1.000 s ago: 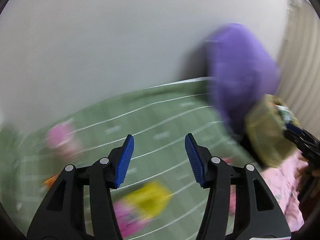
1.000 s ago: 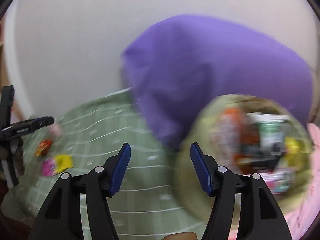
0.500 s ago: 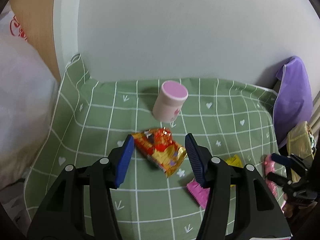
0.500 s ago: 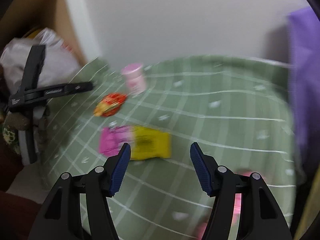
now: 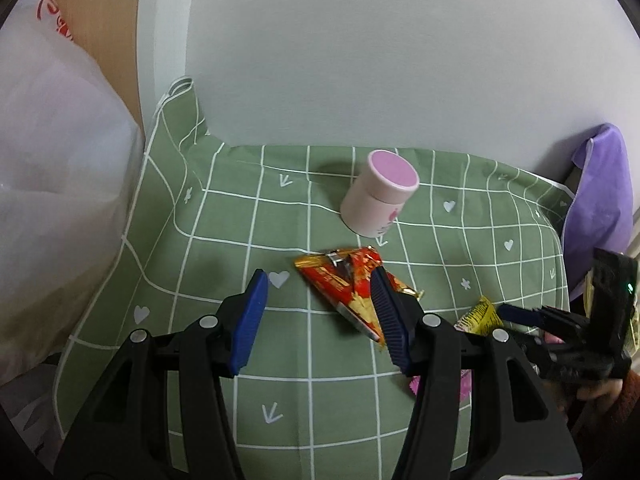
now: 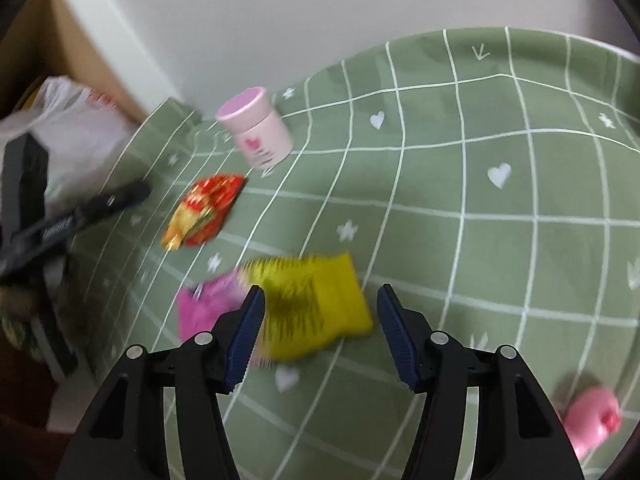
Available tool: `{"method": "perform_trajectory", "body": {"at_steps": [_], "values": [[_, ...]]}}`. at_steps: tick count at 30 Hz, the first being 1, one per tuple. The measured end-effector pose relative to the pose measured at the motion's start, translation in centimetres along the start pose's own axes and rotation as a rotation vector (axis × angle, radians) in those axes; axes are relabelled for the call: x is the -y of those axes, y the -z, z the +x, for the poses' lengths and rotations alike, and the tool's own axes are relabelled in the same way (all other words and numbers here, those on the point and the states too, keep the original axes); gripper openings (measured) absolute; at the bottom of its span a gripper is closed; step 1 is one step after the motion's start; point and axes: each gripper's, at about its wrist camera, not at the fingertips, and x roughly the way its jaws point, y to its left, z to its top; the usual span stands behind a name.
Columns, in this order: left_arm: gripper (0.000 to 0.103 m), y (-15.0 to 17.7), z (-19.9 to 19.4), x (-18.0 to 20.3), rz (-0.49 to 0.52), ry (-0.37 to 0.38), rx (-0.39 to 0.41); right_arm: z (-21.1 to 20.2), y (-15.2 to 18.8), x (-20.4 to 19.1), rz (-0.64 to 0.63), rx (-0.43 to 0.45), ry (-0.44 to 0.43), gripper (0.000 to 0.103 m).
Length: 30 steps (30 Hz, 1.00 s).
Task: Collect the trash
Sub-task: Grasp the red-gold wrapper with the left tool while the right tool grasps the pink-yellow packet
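Left wrist view: left gripper (image 5: 318,316) spread, nothing clamped, poised over green checked cloth (image 5: 224,216); red and gold wrapper (image 5: 344,280) lying flat by its right finger, pink tub (image 5: 380,194) upright beyond. Right wrist view: right gripper (image 6: 320,330) wide, jaws closing, above blurred yellow and pink wrapper (image 6: 316,308), no contact evident.
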Motion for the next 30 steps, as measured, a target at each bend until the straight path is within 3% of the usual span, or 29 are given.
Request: {"method": "perform_trajectory", "body": {"at_steps": [4, 5, 7, 10, 14, 20, 24, 26, 28, 30], "values": [[0.051, 0.1, 0.8, -0.6, -0.033, 0.021, -0.017, 1.7, -1.7, -0.8, -0.044, -0.002, 0.021, 0.054], [0.051, 0.1, 1.1, -0.7, -0.042, 0.030, -0.027, 2.0, -2.0, -1.2, -0.064, -0.005, 0.021, 0.049], [0.051, 0.3, 1.8, -0.6, -0.045, 0.042, -0.045, 2.4, -2.1, -1.6, -0.104, -0.019, 0.025, 0.029], [0.051, 0.4, 2.9, -0.1, -0.036, 0.052, -0.066, 1.9, -1.9, -1.9, -0.155, -0.022, 0.033, 0.017], [0.051, 0.5, 3.8, 0.5, -0.034, 0.067, -0.082, 0.7, -1.5, -1.1, -0.181, -0.018, 0.078, 0.014], [0.051, 0.4, 5.5, 2.1, -0.012, 0.056, -0.116, -2.5, -1.2, 2.0, -0.109, 0.028, 0.154, 0.014], [0.051, 0.4, 6.3, 3.2, 0.003, 0.010, -0.113, -4.4, -0.5, 3.3, -0.070, 0.058, 0.192, 0.014], [0.043, 0.3, 6.5, 3.4, -0.001, -0.005, -0.112, -5.1, 0.0, 3.7, -0.057, 0.068, 0.200, 0.014], [0.024, 0.4, 6.6, 3.5, -0.007, -0.001, -0.124, -5.8, 0.6, 3.9, -0.053, 0.079, 0.209, 0.014], [0.013, 0.6, 6.6, 3.6, -0.009, 0.006, -0.125, -6.5, 1.4, 4.0, -0.048, 0.089, 0.217, 0.014]]}}
